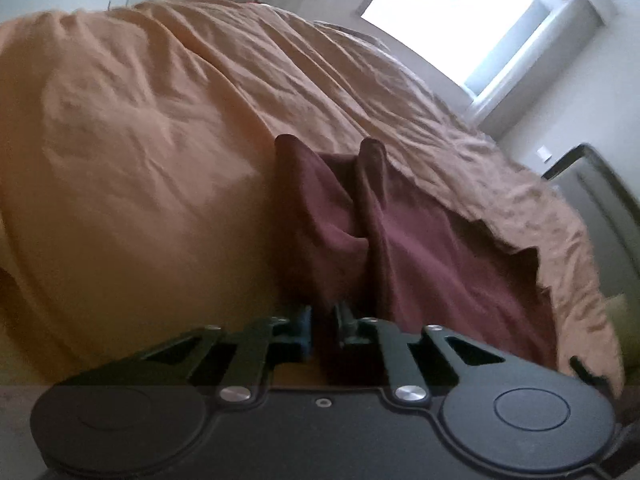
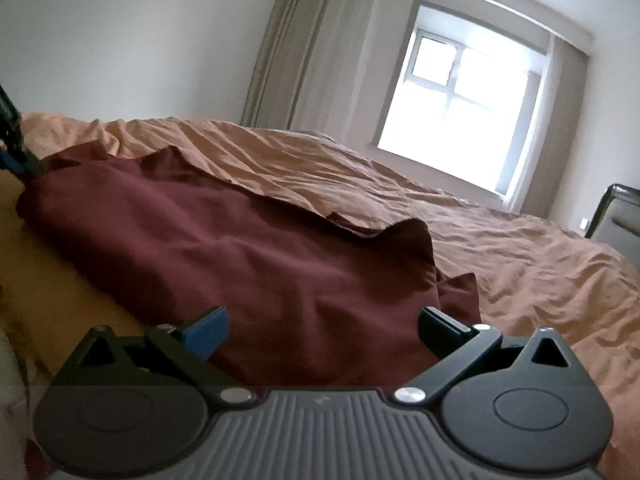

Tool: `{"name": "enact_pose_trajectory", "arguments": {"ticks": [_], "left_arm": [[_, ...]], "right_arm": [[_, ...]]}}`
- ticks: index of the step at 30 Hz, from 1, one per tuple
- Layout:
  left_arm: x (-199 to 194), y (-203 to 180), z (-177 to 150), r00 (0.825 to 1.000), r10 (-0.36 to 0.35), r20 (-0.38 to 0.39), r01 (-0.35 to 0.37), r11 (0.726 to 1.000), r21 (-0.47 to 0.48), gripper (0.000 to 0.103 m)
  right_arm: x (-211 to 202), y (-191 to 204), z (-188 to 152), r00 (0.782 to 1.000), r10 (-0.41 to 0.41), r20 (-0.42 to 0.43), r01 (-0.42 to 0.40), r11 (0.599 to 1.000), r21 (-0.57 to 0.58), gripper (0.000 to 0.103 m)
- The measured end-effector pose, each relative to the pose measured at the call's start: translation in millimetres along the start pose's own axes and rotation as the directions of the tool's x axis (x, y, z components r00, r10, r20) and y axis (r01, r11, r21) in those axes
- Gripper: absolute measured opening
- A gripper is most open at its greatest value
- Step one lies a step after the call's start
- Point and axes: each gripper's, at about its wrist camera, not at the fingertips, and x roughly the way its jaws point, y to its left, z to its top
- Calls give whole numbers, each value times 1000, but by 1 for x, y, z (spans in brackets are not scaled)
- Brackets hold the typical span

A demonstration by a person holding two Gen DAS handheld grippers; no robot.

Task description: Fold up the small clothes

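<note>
The fingertips of the left gripper (image 1: 323, 320) are buried under a bunched fold of the dark maroon soft-knit garment (image 2: 224, 240); its jaws stand close together, clamped on that cloth. Two peaked ridges of fabric rise straight ahead of the jaws, hiding whatever lies behind them. The left wrist view is tilted and motion-blurred, so the weave cannot be made out.

The right gripper (image 2: 323, 330) has its jaws wide apart, one blue-padded finger (image 2: 208, 330) and one black, with the near hem of the garment lying between and just ahead of them. Whether the pads touch the cloth cannot be told.

The garment lies spread, slack and creased, on the rumpled orange-tan cotton bedspread (image 2: 500, 248), which extends ahead of and to both sides of the jaws. At the far left of the right wrist view, a dark gripper part grips the garment's far corner, cut off by the frame edge.

Beyond the bed, the bright white-framed window (image 2: 460, 96) is overexposed.
</note>
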Motion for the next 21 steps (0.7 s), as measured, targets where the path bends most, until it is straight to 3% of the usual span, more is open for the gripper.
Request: {"name": "enact_pose_trajectory", "arguments": {"ticks": [3, 10, 14, 16, 17, 18, 21], "left_arm": [[-10, -8, 3, 996, 83, 23, -82, 996, -16, 6], [-14, -15, -1, 991, 126, 41, -125, 992, -16, 8], [-9, -8, -10, 991, 130, 39, -127, 990, -65, 31], [-12, -11, -16, 987, 147, 57, -144, 988, -62, 53], [-16, -13, -20, 984, 159, 78, -154, 986, -62, 72], [-20, -15, -23, 980, 170, 101, -165, 984, -63, 82], [-30, -28, -36, 971, 178, 162, -170, 984, -59, 93]], "right_arm": [[-6, 1, 0, 1000, 6, 8, -6, 1000, -3, 103], [-7, 0, -4, 1000, 12, -6, -12, 1000, 6, 103], [-8, 1, -6, 1000, 18, -11, -18, 1000, 5, 103], [-9, 0, -7, 1000, 20, -13, -20, 1000, 4, 103], [-9, 0, -7, 1000, 19, -13, -19, 1000, 3, 103], [-8, -1, -7, 1000, 17, -13, -17, 1000, 3, 103], [-6, -2, -7, 1000, 13, -1, -13, 1000, 3, 103]]}}
